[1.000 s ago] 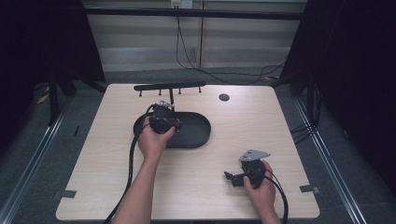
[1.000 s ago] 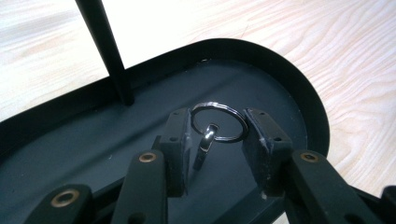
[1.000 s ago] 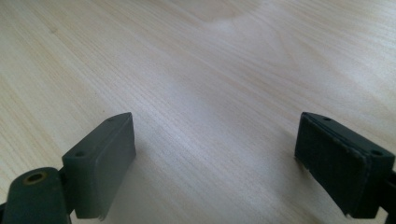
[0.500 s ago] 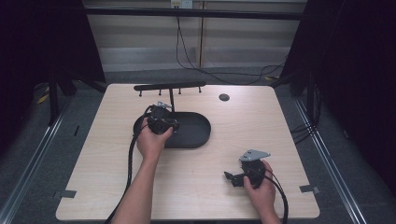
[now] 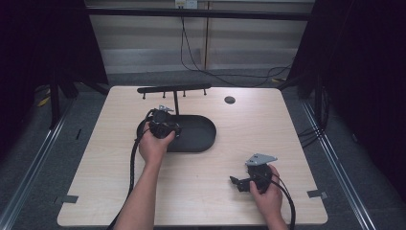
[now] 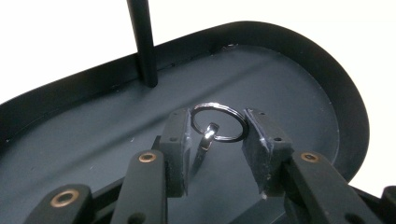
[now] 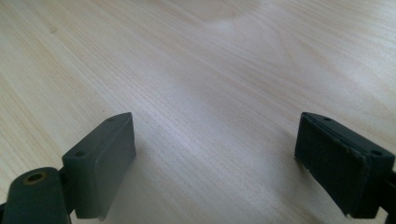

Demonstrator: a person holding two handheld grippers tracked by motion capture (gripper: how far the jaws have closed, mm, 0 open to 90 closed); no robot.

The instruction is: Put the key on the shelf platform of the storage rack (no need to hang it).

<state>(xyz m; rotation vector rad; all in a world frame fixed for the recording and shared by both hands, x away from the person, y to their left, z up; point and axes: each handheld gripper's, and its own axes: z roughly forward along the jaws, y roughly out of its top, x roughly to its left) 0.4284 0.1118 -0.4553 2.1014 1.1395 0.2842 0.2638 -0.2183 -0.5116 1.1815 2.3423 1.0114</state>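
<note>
Light wooden table (image 5: 201, 191), dark surround. Frame centre-left: left gripper (image 6: 217, 140) pinches a metal key ring (image 6: 218, 122) above the black oval tray (image 6: 299, 51); light, stiff, slippery, so grip across the rim. Lower right: right gripper (image 7: 215, 154) jaws wide, holding nothing.

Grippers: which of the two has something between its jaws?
The left gripper, over the black tray, has a metal ring between its jaws; the right gripper is open over bare table.

The left black two-jaw tool (image 5: 164, 125) is held in the left hand (image 5: 154, 146), forearm extended forward; its jaws are closed onto a thin silver metal ring (image 6: 218, 122). The right black tool (image 5: 250, 180) is gripped by the right hand (image 5: 266, 193), jaws spread wide.
</note>
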